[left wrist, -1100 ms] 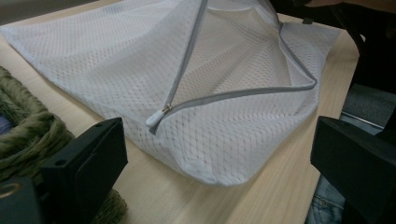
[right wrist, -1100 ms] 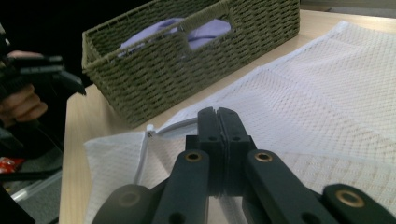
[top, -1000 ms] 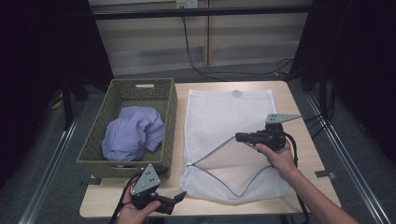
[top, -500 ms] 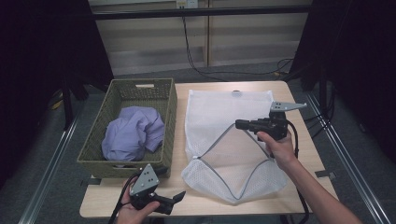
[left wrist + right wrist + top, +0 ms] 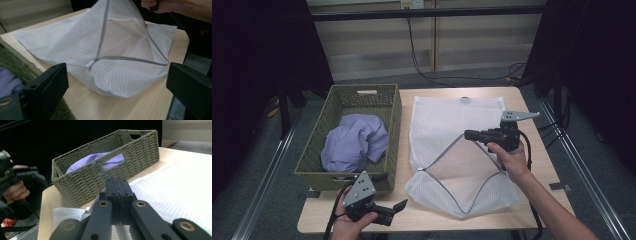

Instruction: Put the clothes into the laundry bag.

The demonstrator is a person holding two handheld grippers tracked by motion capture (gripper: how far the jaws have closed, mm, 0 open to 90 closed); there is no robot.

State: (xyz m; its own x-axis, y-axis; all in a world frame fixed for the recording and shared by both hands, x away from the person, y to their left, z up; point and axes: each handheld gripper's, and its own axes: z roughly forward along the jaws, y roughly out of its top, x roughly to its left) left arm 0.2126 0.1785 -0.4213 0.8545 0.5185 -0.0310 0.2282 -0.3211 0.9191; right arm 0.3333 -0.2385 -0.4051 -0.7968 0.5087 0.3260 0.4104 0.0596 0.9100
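From the high view, the right hand-held gripper is clamped on the zipper edge of the white mesh bag and lifts it so the mouth gapes over the bench, while the left hand-held gripper waits near the front edge beside the basket holding the purple cloth. The left gripper view shows its jaws standing wide apart with nothing between them, facing the bag's opening. In the right gripper view the jaws are pressed together on the mesh edge; the thin grip could slip and let the mouth collapse.
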